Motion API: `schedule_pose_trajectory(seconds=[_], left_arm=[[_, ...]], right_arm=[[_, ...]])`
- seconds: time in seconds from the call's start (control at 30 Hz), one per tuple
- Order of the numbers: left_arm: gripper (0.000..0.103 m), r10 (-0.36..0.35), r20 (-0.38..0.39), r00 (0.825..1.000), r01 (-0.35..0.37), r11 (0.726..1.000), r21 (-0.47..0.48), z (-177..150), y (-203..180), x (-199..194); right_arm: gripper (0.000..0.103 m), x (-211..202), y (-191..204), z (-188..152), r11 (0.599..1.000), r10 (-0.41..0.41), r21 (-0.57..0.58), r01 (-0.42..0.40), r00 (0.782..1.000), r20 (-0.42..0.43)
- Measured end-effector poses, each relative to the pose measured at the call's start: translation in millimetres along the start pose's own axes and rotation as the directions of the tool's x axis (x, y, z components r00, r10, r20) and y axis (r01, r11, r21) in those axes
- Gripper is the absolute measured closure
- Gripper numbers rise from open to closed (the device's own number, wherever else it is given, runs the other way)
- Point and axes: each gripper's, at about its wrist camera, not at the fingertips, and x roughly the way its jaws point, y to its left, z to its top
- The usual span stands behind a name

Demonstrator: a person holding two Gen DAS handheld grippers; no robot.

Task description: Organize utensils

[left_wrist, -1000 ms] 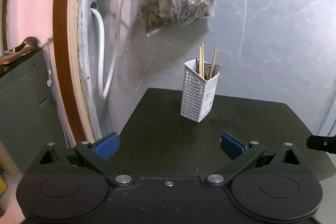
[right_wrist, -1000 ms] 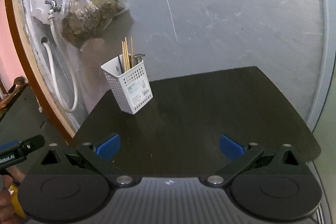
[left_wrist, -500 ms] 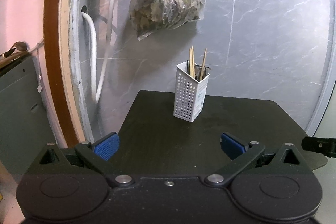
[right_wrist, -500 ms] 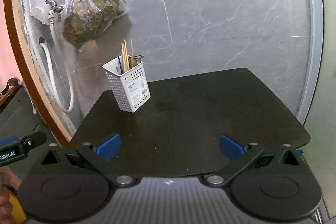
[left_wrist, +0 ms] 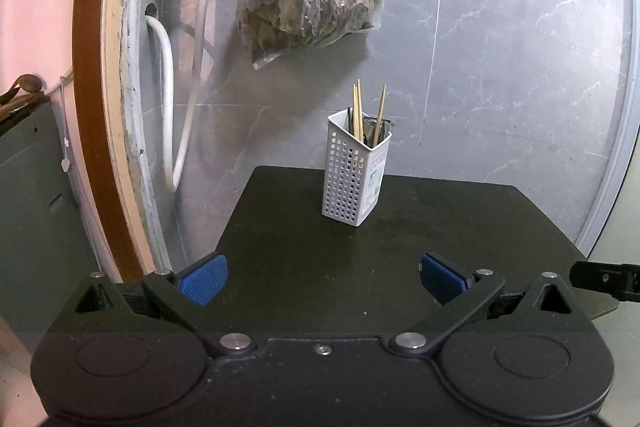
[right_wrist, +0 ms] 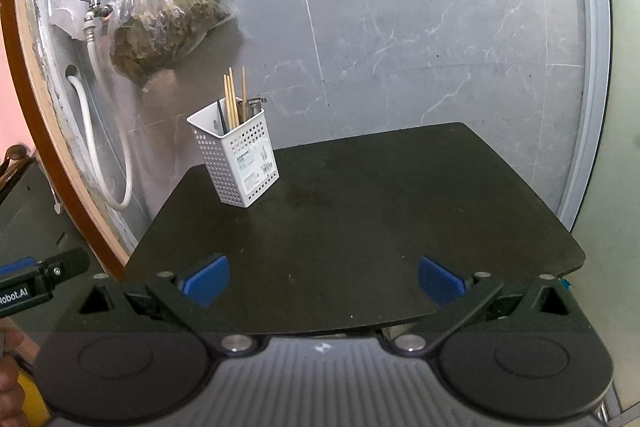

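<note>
Both the left gripper (left_wrist: 323,278) and right gripper (right_wrist: 323,279) hover with jaws spread, holding nothing. At the table's (right_wrist: 380,219) far left stands a white holder (right_wrist: 234,157) containing chopsticks (right_wrist: 232,95) and dark utensils.

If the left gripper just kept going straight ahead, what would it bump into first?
Probably the white utensil holder, which stands almost dead ahead of the open left gripper on the black table. Nothing shows between them, though depth is hard to judge.
</note>
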Motion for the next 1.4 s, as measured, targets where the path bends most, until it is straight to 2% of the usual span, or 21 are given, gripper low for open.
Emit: schedule_pose_trajectory(seconds=[1.4], left_arm=[[0.001, 0.006, -0.017, 1.000, -0.006, 1.000, 0.000, -2, -2, 10]], right_arm=[[0.000, 13, 4, 5, 1.000, 0.004, 0.003, -0.004, 1.000, -0.018]])
